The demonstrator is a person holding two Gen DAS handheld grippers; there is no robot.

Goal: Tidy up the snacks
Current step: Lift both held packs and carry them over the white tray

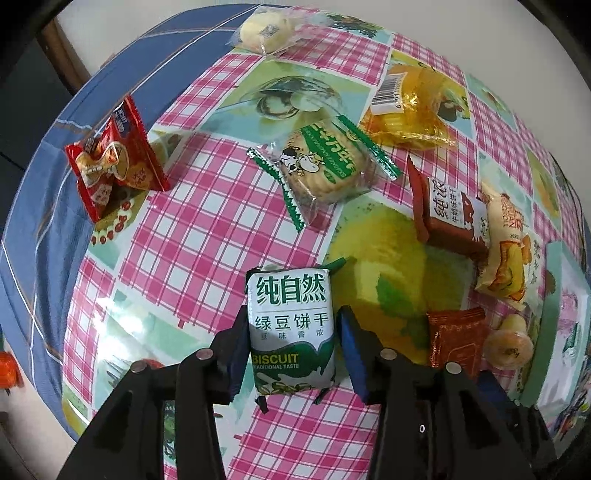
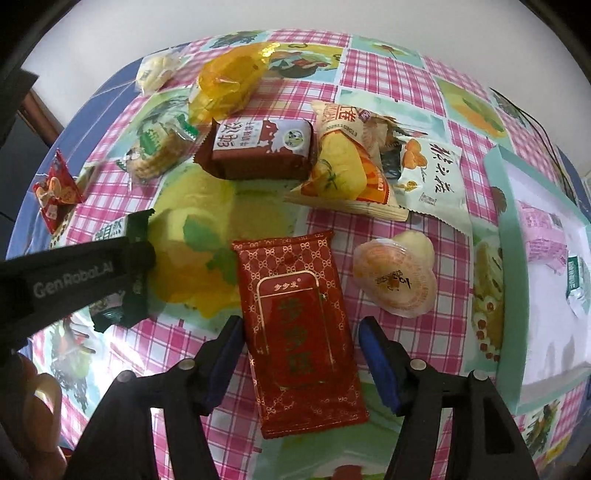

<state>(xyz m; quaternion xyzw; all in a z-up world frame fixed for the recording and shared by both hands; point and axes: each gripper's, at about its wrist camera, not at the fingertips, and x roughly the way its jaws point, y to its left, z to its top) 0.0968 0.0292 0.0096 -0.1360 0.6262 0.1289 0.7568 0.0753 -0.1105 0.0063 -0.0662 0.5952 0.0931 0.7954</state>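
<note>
Inventory of the snack table, as it stands.

Surface: tablecloth (image 2: 388, 66), pink check with fruit panels, over a blue cover.

Left gripper (image 1: 293, 350): pointed steeply down. Its jaws straddle the green mung-bean biscuit pack (image 1: 291, 332), which lies flat on the cloth. The left pad sits against the pack's edge, while a sliver of gap shows at the right pad; I judge it loose around the pack, not clamped.

Right gripper (image 2: 301, 363): also pointed down, jaws at middling width either side of the red-and-gold packet (image 2: 299, 332). The left pad is at the packet's edge and the right pad stands clear of it. Not gripping.

Tray: a pale teal tray (image 2: 504, 258) at the right of the table. It holds what looks like a pink checked wrapper and one green-and-white pack, both partly out of frame. Most of its floor is bare.

Still loose on the cloth:
- red cookie sachet (image 1: 114, 158), far left, near the blue edge
- round cracker pack (image 1: 325, 166), green trim, centre
- orange cellophane bag (image 1: 410, 107), far right of centre
- pale bun in clear wrap (image 1: 262, 29), far edge
- brown milk-wafer block (image 2: 258, 147)
- yellow egg-roll pack (image 2: 351, 170), leaning on the white pack (image 2: 432, 177) beside it
- jelly cup (image 2: 395, 277), near the tray

Progress, by my reckoning: early. Perhaps two items sorted, around ten left, two of them now lined up for pickup.
</note>
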